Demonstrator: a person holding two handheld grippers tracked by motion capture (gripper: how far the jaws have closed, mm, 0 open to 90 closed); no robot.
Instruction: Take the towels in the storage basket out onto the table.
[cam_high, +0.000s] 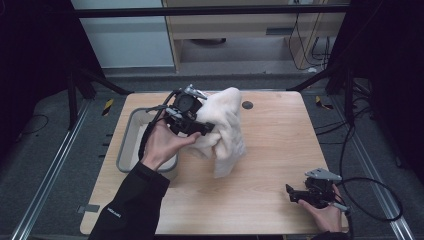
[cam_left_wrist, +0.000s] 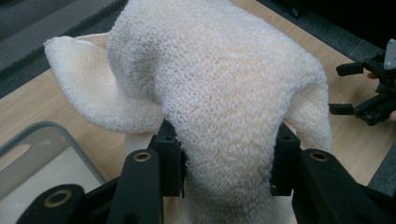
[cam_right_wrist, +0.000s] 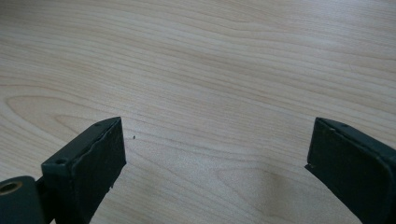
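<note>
Nearest the camera in the high view, a dark sleeve rises from the near left edge, and its hand carries the left hand-held gripper over the left-centre of the wooden surface.

Far left: a grey tray with rounded corners sits on the surface, partly under that hand. In the left gripper view its rim appears at lower left.

Left of centre: the left hand-held gripper is closed around a cream knitted cloth. The left gripper view shows both black jaws pressed into a thick fold of the cloth, one on either side. The cloth is bunched and raised at the gripper; its lower end hangs toward the surface just right of the tray. Whether it touches the surface cannot be determined.

Far centre: a small dark round mark lies on the surface just right of the cloth's top.

Near right: the right hand-held gripper is held low at the near right corner, well apart from the cloth. Its jaws stand wide apart with nothing between them; the right gripper view shows bare wood grain beyond them.
</note>
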